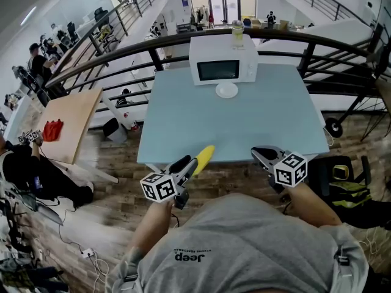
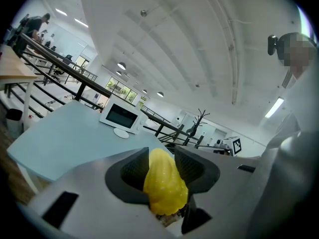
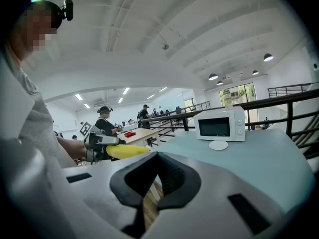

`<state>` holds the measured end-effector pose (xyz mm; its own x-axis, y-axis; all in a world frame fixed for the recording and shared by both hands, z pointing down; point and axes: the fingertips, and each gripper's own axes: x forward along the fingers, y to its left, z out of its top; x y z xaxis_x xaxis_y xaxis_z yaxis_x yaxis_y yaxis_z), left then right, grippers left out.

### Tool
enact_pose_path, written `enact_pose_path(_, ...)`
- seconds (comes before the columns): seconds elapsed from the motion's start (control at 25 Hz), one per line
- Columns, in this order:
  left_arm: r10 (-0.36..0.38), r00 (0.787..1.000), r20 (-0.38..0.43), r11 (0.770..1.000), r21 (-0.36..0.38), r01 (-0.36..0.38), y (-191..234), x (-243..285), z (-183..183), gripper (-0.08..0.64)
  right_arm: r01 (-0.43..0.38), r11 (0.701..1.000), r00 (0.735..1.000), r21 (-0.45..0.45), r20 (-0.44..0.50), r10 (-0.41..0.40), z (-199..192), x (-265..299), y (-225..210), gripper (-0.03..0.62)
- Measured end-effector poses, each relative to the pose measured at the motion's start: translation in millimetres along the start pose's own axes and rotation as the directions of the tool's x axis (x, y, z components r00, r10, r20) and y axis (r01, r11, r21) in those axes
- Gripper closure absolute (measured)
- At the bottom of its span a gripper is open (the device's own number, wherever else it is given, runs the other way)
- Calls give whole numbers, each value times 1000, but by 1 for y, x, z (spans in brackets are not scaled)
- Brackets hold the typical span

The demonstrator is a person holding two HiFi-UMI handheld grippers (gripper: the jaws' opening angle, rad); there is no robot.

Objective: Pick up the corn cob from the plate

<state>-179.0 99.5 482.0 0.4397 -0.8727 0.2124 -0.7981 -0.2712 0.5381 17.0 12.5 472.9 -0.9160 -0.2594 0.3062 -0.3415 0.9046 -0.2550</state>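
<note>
A yellow corn cob (image 1: 205, 155) is clamped in my left gripper (image 1: 194, 163), which hovers over the near edge of the pale blue table (image 1: 256, 124). In the left gripper view the cob (image 2: 163, 183) fills the gap between the black pads (image 2: 133, 169), tip pointing forward. The small white plate (image 1: 226, 90) sits bare in front of the microwave (image 1: 223, 60), far from both grippers. My right gripper (image 1: 263, 154) hangs at the table's near edge to the right, its pads (image 3: 172, 176) meeting at the tips with nothing between them. From the right gripper view the cob (image 3: 127, 151) shows at left.
A cup (image 1: 237, 34) of pale drink stands on the microwave. A dark railing (image 1: 122, 54) curves behind the table. A wooden table (image 1: 70, 121) stands at the left, a black bag (image 1: 342, 176) lies on the floor at right, and people sit at far left.
</note>
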Motion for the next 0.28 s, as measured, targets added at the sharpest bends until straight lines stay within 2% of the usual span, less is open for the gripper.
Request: enact_pose_path(0.28,-4,1000,1,1000,-3,4,1,4,1,383,-1,1000,1000,-7,8,1,2,0,-2,578)
